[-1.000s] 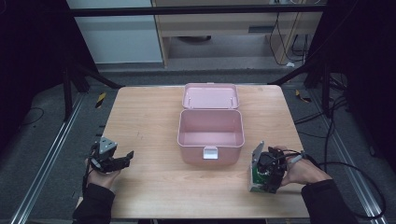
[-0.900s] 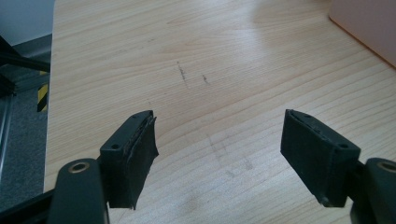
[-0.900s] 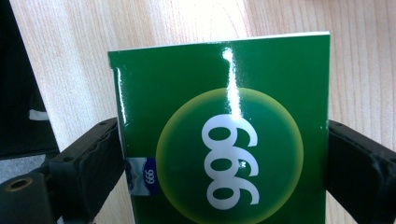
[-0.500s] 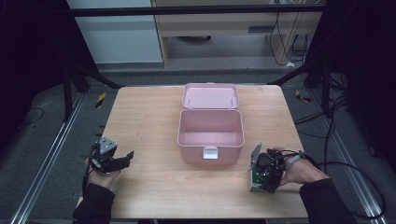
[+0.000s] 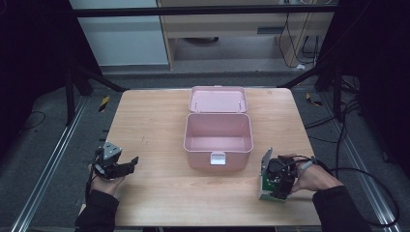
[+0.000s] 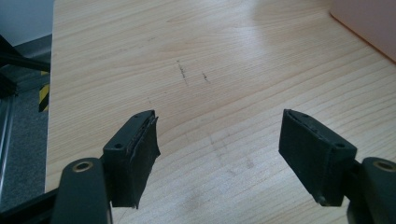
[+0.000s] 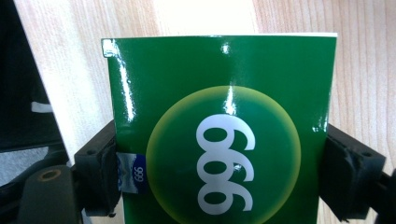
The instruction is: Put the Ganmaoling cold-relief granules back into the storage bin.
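A glossy green carton (image 7: 224, 93) with a yellow-green disc and white digits sits between the pads of my right gripper (image 7: 222, 172). Its jaws have just been closing, and both pads now press on the carton's sides. In the high view the carton (image 5: 265, 186) stands on edge on the wooden table (image 5: 159, 125) near the front right, with the right gripper (image 5: 276, 181) and a hand behind it. My left gripper (image 5: 126, 166) rests at the front left, open, with bare wood between its jaws (image 6: 219, 154).
An open pink box (image 5: 217, 159) stands mid-table, its lid (image 5: 218, 100) laid back flat behind it; its corner (image 6: 369, 23) shows in the left gripper view. Cables trail off the table's right side. Dark floor and rails border the table.
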`<move>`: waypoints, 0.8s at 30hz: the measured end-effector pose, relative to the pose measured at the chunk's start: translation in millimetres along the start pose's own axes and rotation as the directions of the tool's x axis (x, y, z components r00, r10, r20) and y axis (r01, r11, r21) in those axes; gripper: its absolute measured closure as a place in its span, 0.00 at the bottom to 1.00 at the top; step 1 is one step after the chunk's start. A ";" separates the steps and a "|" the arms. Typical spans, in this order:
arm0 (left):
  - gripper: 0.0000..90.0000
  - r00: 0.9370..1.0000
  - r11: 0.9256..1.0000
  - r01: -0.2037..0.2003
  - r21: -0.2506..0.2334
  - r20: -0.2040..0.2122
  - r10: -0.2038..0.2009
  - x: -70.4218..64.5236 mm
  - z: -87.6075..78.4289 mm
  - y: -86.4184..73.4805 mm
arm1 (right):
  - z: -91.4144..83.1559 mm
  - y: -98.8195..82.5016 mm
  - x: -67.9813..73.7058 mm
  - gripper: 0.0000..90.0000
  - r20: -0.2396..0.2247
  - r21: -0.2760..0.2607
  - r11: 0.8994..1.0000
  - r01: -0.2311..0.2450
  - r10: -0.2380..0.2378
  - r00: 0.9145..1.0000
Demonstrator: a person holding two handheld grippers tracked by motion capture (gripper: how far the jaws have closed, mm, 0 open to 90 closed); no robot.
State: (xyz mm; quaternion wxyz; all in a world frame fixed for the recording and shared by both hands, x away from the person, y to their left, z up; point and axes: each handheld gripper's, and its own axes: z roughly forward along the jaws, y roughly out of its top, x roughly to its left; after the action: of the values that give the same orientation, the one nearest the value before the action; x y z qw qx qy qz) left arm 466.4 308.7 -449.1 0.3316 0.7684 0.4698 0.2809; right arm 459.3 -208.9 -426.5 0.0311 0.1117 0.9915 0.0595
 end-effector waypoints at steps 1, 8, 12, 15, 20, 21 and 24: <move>0.30 1.000 1.000 -0.001 0.000 0.000 0.001 0.0 0.0 0.0 | -1.4 -0.6 0.2 0.19 0.000 -0.005 1.000 -0.003 0.003 1.000; 0.31 1.000 1.000 -0.003 -0.001 0.000 0.003 -0.5 -0.1 0.1 | -17.1 -0.2 2.1 0.19 -0.005 -0.019 1.000 -0.005 0.005 1.000; 0.31 1.000 1.000 -0.003 -0.001 -0.001 0.003 -0.3 -0.4 0.1 | -27.1 1.8 2.1 0.19 -0.007 -0.027 1.000 -0.002 0.002 1.000; 0.31 1.000 1.000 -0.003 -0.002 -0.001 0.003 -0.3 -0.5 0.1 | -33.9 2.9 2.3 0.19 -0.002 -0.023 1.000 -0.006 0.006 1.000; 0.32 1.000 1.000 -0.004 -0.002 -0.001 0.004 -0.7 -0.1 0.1 | -46.6 4.0 2.3 0.19 0.011 -0.041 0.999 -0.010 0.010 1.000; 0.32 1.000 1.000 -0.005 0.000 -0.001 0.005 -0.6 -0.2 0.1 | -49.5 4.3 2.4 0.19 0.015 -0.047 0.999 -0.015 0.016 1.000; 0.32 1.000 1.000 -0.005 -0.001 0.000 0.005 -0.8 -0.1 -0.1 | -58.7 5.2 1.8 0.19 0.032 -0.062 0.998 -0.020 0.022 0.999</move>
State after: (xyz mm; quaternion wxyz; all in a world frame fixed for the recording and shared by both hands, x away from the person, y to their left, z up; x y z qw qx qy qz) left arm 466.0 307.9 -449.2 0.3312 0.7693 0.4679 0.2821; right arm 454.3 -209.9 -367.7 0.0500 0.1222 0.9873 0.0885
